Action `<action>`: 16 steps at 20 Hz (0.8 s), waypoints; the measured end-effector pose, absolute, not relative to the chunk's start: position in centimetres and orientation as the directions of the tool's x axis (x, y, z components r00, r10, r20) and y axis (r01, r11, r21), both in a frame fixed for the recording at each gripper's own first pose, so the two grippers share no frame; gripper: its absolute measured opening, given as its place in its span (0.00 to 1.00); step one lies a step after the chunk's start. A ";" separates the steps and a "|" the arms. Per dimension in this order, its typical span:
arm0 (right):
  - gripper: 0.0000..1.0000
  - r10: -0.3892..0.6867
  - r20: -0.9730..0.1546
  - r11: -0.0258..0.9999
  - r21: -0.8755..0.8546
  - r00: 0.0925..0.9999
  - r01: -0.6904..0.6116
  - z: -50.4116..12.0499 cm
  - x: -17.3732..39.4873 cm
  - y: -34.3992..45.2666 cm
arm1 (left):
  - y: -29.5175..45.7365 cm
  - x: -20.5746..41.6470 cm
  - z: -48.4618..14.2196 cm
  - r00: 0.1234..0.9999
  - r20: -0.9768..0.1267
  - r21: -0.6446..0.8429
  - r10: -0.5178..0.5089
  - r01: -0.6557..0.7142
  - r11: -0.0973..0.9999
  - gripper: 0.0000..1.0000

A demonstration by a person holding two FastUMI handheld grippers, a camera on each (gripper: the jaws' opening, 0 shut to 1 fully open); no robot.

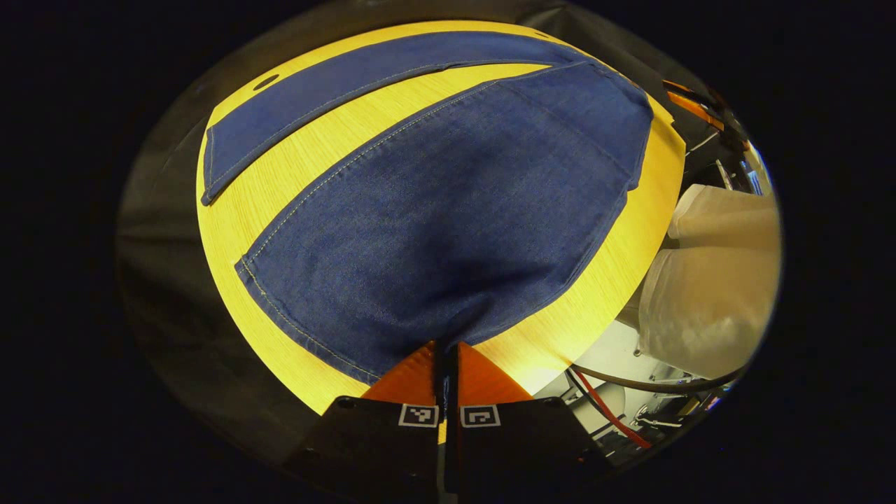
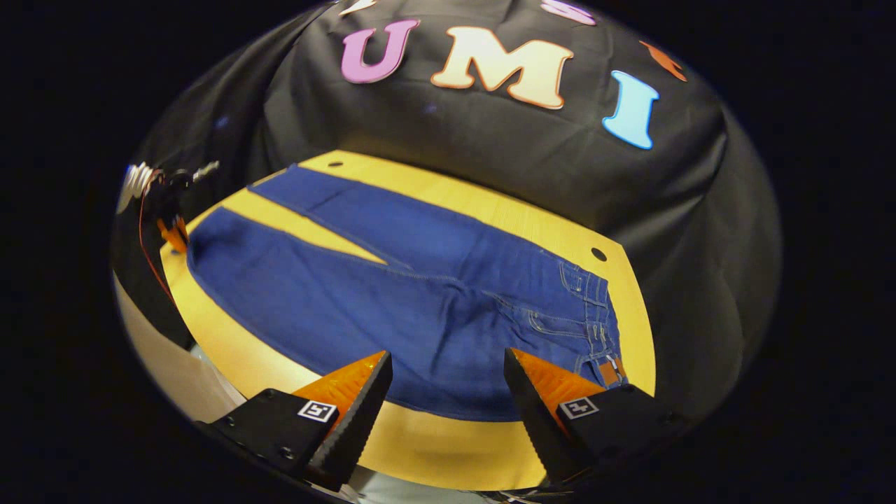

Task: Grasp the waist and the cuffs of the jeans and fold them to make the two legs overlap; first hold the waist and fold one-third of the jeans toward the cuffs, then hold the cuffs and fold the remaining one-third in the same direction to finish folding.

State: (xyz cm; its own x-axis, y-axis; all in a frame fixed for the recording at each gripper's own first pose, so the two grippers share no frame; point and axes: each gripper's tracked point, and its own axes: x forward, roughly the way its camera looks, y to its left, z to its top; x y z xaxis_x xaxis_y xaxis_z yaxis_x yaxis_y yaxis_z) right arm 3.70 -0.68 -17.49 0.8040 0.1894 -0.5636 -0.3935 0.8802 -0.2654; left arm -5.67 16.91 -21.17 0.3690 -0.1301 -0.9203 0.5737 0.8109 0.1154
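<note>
The blue jeans (image 2: 420,308) lie spread flat on the yellow table (image 2: 434,448), legs apart in a V, waist (image 2: 595,315) at the right in the right gripper view. My right gripper (image 2: 444,385) hovers open over the table's near edge, just in front of the near leg's side seam, touching nothing. In the left gripper view my left gripper (image 1: 446,350) is shut on the near leg's cuff corner, and the jeans (image 1: 448,210) rise in a slight bulge toward the fingers. The far leg (image 1: 336,91) lies flat beyond. The left gripper (image 2: 171,227) also shows far left in the right gripper view.
A person in pale clothing (image 1: 707,280) stands beside the table's edge on the right of the left gripper view, with cables (image 1: 609,413) below. Black cloth (image 2: 490,161) hangs behind the table. Small round holes (image 2: 598,253) mark the table top's corners.
</note>
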 end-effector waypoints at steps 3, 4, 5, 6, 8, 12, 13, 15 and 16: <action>0.99 0.197 -0.697 0.809 -0.282 0.689 -0.516 -21.3 3.4 -3.4 | 17.1 -5.5 -21.2 0.383 -0.920 0.156 -0.080 0.547 0.823 0.00; 0.99 0.187 -0.733 0.775 -0.299 0.654 -0.557 -22.5 3.5 -4.5 | 17.1 -5.5 -21.3 0.386 -0.921 0.172 -0.062 0.543 0.822 0.00; 0.99 0.167 -0.769 0.737 -0.319 0.617 -0.596 -23.4 3.5 -5.8 | 17.0 -5.4 -21.3 0.386 -0.921 0.186 -0.044 0.536 0.824 0.00; 0.99 0.152 -0.798 0.701 -0.329 0.583 -0.632 -24.4 3.6 -6.9 | 17.0 -5.4 -21.4 0.387 -0.922 0.196 -0.028 0.527 0.827 0.00; 1.00 0.125 -0.845 0.646 -0.329 0.520 -0.689 -26.1 3.9 -8.8 | 17.1 -5.3 -21.5 0.383 -0.924 0.212 -0.003 0.517 0.829 0.00; 1.00 0.115 -0.902 0.600 -0.271 0.417 -0.753 -27.5 4.3 -10.5 | 16.9 -5.4 -21.4 0.360 -0.933 0.211 0.021 0.496 0.842 0.00; 0.99 0.124 -0.908 0.602 -0.252 0.401 -0.757 -28.0 4.6 -10.3 | 17.1 -5.4 -21.5 0.354 -0.935 0.212 0.027 0.495 0.843 0.00; 0.97 0.143 -0.921 0.607 -0.207 0.362 -0.767 -28.4 4.7 -10.4 | 17.0 -5.5 -21.5 0.345 -0.938 0.218 0.041 0.493 0.843 0.00; 0.94 0.154 -0.933 0.612 -0.170 0.327 -0.772 -28.8 4.3 -10.3 | 17.1 -5.5 -21.5 0.340 -0.939 0.218 0.045 0.490 0.844 0.00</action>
State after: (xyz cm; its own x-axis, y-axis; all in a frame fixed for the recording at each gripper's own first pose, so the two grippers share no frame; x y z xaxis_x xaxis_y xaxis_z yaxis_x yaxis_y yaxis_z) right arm 4.31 -10.26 -28.76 0.3267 0.1538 -0.9325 -0.7723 0.6122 -0.1696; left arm -5.46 17.06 -21.49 0.3402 0.0454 -0.9393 0.4898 0.8441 0.2182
